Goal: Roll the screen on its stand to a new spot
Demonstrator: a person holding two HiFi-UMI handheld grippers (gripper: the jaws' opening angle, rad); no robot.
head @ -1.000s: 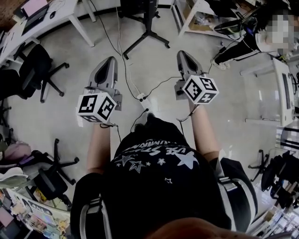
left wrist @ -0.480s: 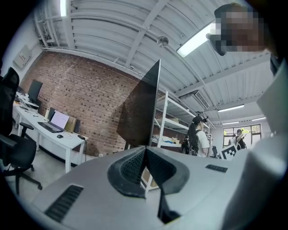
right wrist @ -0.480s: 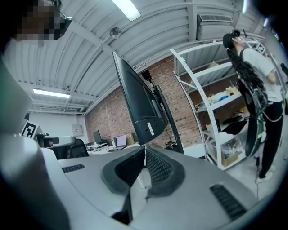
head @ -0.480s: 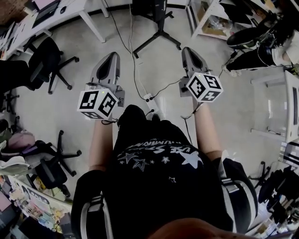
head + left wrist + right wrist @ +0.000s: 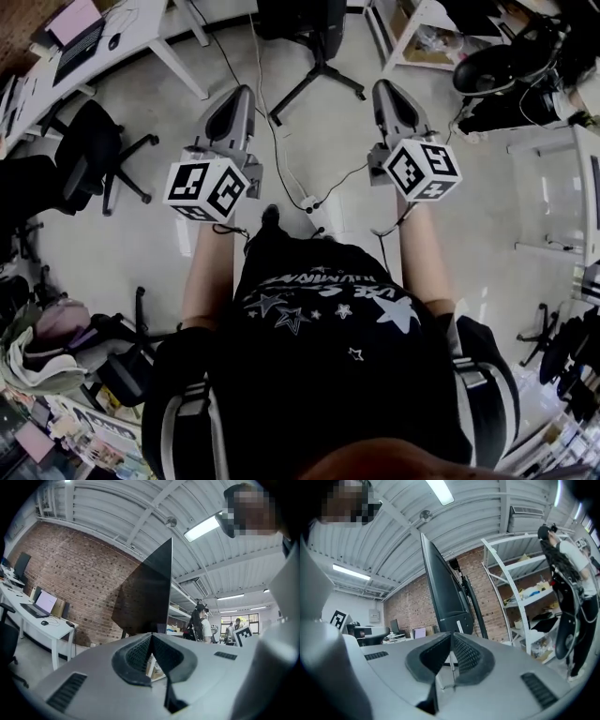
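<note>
The screen on its wheeled stand (image 5: 317, 67) stands just ahead of me on the floor, with its black legs spread between the two grippers. It shows as a dark panel (image 5: 146, 595) in the left gripper view, seen from its front. The right gripper view catches the screen (image 5: 443, 590) edge-on, with its pole behind. My left gripper (image 5: 240, 94) and right gripper (image 5: 384, 88) are both held out toward it. Neither touches it, and each is shut with nothing between its pads. The left gripper's tip (image 5: 151, 634) and the right gripper's tip (image 5: 451, 633) point at the screen's lower part.
A cable and a power strip (image 5: 309, 202) lie on the floor right in front of my feet. White desks with a laptop (image 5: 80, 23) and office chairs (image 5: 89, 150) line the left. A white shelf rack (image 5: 520, 597) and a person (image 5: 569, 573) are at the right.
The view has moved forward and the stand's base has come closer between the grippers. Both grippers have moved up the frame toward the screen, still shut.
</note>
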